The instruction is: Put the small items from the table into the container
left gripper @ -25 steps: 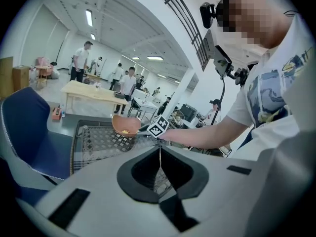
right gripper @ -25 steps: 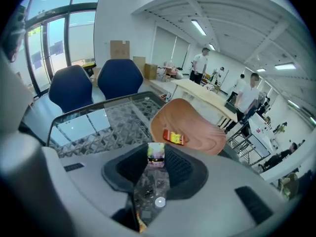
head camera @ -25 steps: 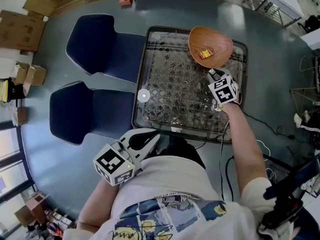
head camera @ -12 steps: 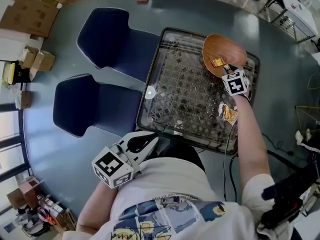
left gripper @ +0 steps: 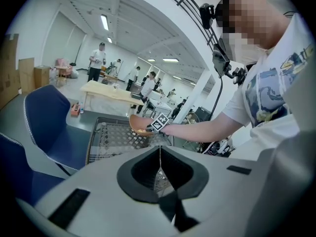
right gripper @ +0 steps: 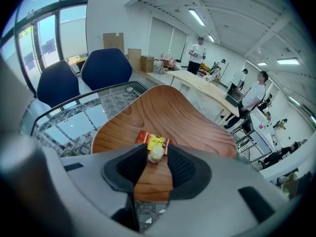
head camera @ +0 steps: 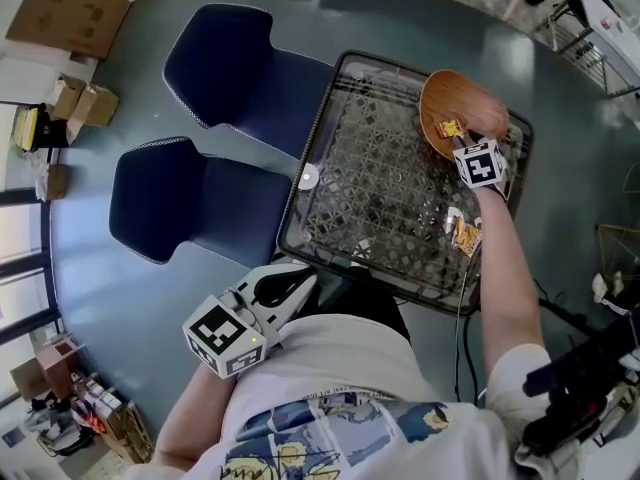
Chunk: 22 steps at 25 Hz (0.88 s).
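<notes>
Your right gripper (head camera: 468, 146), clamped on a pale sweet (right gripper: 155, 153), points down into the bowl (head camera: 437, 103): the sweet hangs directly above the wood. Your left gripper (left gripper: 159, 156), closed and empty, is well apart; the table packet (head camera: 464, 236) lies nearer your right

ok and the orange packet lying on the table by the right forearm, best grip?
The orange packet lies flat on the glass table, so likely come straight down from above and pinch across its narrow width, with the jaws straddling its long edges. It's too small to make out any seams.
</notes>
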### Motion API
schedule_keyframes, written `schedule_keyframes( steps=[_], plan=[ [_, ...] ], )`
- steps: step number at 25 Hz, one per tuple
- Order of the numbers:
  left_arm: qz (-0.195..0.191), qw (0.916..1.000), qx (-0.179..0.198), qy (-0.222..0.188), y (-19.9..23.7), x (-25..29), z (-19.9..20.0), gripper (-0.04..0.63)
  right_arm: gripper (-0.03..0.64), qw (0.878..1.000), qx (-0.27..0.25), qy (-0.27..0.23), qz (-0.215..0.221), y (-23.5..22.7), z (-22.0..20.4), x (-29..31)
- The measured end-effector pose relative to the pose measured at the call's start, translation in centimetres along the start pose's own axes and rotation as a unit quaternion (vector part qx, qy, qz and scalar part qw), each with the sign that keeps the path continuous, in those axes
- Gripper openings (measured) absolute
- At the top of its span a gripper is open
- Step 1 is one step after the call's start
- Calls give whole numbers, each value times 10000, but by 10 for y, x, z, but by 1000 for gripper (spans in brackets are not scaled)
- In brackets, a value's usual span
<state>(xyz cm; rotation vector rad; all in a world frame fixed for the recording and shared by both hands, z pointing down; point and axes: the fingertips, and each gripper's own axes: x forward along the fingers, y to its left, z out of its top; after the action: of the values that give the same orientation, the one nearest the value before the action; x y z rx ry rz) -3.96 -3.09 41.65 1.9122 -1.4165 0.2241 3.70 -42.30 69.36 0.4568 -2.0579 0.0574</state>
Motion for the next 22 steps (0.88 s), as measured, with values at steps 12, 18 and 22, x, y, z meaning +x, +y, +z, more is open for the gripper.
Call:
schedule_keyframes(
  steps=[12, 18, 22],
  plan=[
    [-380, 9991, 206, -17, -10, 7, 2, 9, 114, 9990, 246, -314, -191, 14, -8, -40],
    [-746, 9962, 445, -11, -18, 4, -3, 9, 114, 9982, 364, -330, -330, 37, -29, -74],
    [-1062, 9924, 621, 12, -20, -4, -7, 9, 114, 9969, 510, -382, -463, 61, -38, -102]
  ],
)
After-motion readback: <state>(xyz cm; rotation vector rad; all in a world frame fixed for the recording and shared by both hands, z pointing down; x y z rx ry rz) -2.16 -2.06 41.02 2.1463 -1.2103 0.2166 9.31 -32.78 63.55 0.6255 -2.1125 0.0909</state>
